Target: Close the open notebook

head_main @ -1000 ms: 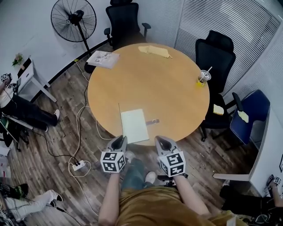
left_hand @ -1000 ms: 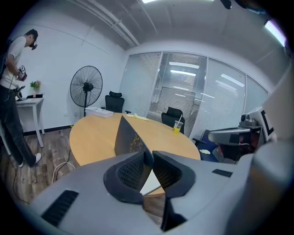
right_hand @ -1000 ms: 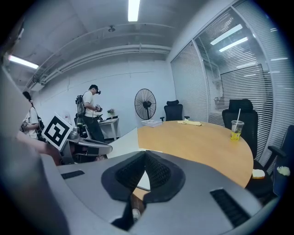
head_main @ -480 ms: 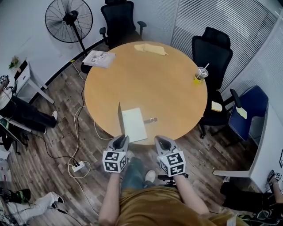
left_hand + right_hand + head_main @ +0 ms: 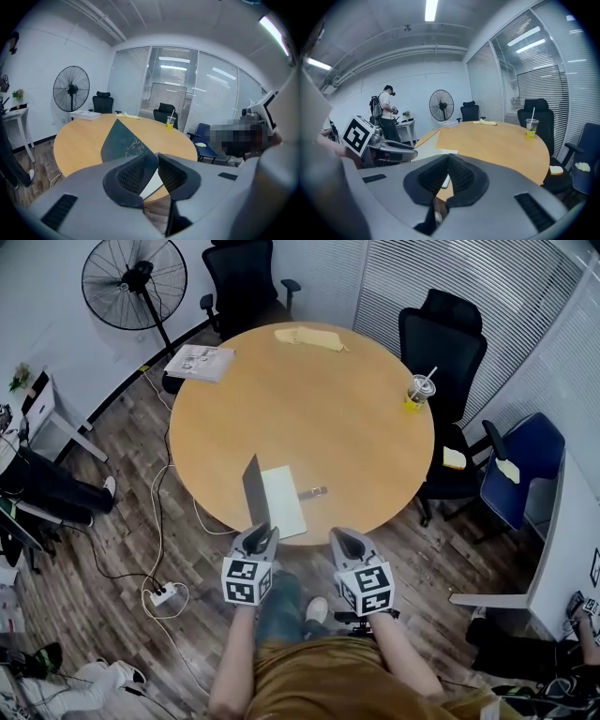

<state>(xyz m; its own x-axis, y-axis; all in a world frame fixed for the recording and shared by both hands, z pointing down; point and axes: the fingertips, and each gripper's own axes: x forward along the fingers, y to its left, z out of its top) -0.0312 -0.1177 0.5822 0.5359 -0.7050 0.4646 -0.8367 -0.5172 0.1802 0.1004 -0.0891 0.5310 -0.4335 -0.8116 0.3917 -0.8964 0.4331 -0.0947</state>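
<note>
Round table [image 5: 328,409] | notebook [image 5: 281,501] cover raised | left gripper [image 5: 157,164] just opening, cover between | right gripper [image 5: 447,169] closed

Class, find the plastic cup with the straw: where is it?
In the head view, the plastic cup stands near the right edge of the round table, close beside the black office chair.

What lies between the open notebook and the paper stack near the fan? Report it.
Nothing. The stretch of table between the notebook and the paper stack is bare wood, as the head view shows.
</note>
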